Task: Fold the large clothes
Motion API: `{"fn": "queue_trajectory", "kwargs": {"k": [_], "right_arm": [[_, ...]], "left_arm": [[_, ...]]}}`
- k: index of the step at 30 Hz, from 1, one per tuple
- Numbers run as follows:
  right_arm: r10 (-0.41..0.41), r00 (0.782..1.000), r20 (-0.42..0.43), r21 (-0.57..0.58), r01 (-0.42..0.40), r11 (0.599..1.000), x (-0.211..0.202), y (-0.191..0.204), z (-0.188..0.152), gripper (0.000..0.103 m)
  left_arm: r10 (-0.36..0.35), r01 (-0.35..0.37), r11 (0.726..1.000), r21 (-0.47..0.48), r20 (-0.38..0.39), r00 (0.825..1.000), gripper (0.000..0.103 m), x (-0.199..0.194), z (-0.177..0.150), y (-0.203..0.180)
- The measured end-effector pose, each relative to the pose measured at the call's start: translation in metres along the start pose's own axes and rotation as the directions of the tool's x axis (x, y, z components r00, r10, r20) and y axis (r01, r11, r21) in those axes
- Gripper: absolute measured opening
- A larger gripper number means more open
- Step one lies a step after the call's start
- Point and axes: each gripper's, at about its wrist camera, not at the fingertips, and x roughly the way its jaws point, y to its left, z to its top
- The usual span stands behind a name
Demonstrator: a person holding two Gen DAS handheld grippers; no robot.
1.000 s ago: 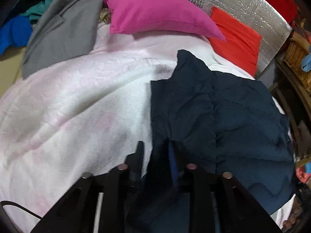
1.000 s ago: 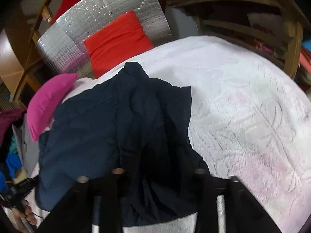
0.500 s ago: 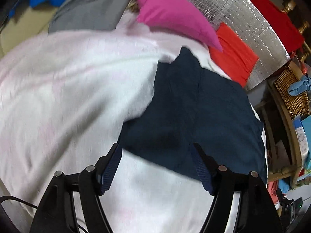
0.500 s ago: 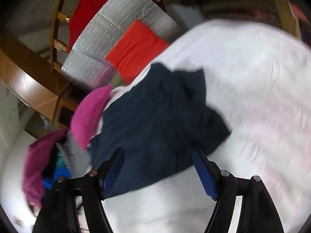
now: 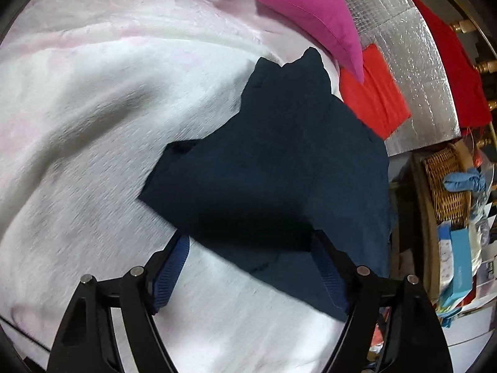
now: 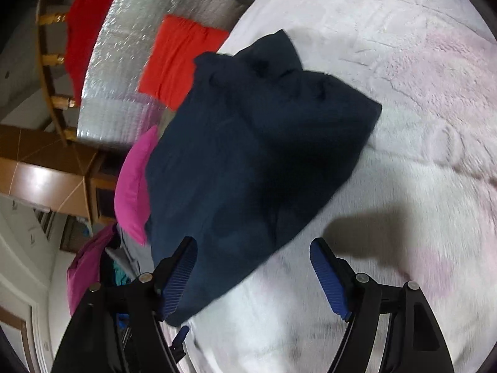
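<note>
The dark navy garment (image 5: pixel 279 168) was seen lying in a rough fold on the white blanket (image 5: pixel 93 124), with its collar end pointed toward 12 o'clock in the left wrist view and its near edge toward 6 o'clock. The left gripper (image 5: pixel 248 264) was found spread wide, its jaws just opened further, with nothing pinched: the garment's near edge was seen lying between the two blue pads (image 5: pixel 169 276) without being pressed. From the right wrist view the same garment (image 6: pixel 248 161) was seen slumped from 12 o'clock down to 7 o'clock, its lower corner lying beside the left-hand pad. The right gripper (image 6: pixel 253 275) was likewise found held apart, jaws just opened further, mostly bare blanket (image 6: pixel 403 124) between its pads (image 6: pixel 326 276); contact with the cloth could not be told because of blur. A shadow was cast on the blanket at about 4 o'clock in that view. A pink pillow (image 5: pixel 310 9) was seen at 1 o'clock in the left view, touching or just beside the garment's top end. An orange-red cushion (image 5: pixel 372 93) was seen at 2 o'clock, leaned on a silver foil panel (image 5: pixel 419 62). A wicker basket (image 5: pixel 447 183) was seen at 3 o'clock, off the bed.
</note>
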Motion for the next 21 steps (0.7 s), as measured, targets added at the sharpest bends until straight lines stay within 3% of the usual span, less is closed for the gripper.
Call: {"fn": "queue_trajectory", "kwargs": {"k": [6, 13, 15, 17, 21], "right_arm": [[0.039, 0.997, 0.062, 0.061, -0.042, 0.997, 0.015, -0.002, 0.020, 0.084], [0.013, 0.995, 0.101, 0.049, -0.018, 0.999, 0.033, 0.010, 0.032, 0.084], [-0.018, 0.993, 0.119, 0.023, 0.015, 1.000, 0.040, 0.019, 0.034, 0.078], [-0.041, 0.990, 0.133, -0.007, 0.042, 0.999, 0.039, 0.019, 0.032, 0.058], [-0.041, 0.987, 0.158, -0.063, 0.052, 0.997, 0.022, 0.011, 0.030, 0.041]], "left_arm": [[-0.051, 0.051, 0.995, -0.091, 0.002, 0.999, 0.083, 0.021, 0.013, 0.000], [-0.102, 0.109, 0.981, -0.160, 0.051, 0.994, 0.083, 0.031, 0.028, 0.007], [-0.103, 0.114, 0.980, -0.166, 0.075, 0.992, 0.065, 0.031, 0.028, 0.007], [-0.112, 0.126, 0.979, -0.158, 0.091, 0.990, 0.053, 0.029, 0.028, 0.008], [-0.104, 0.116, 0.990, -0.084, 0.132, 0.986, 0.029, 0.021, 0.031, -0.004]]}}
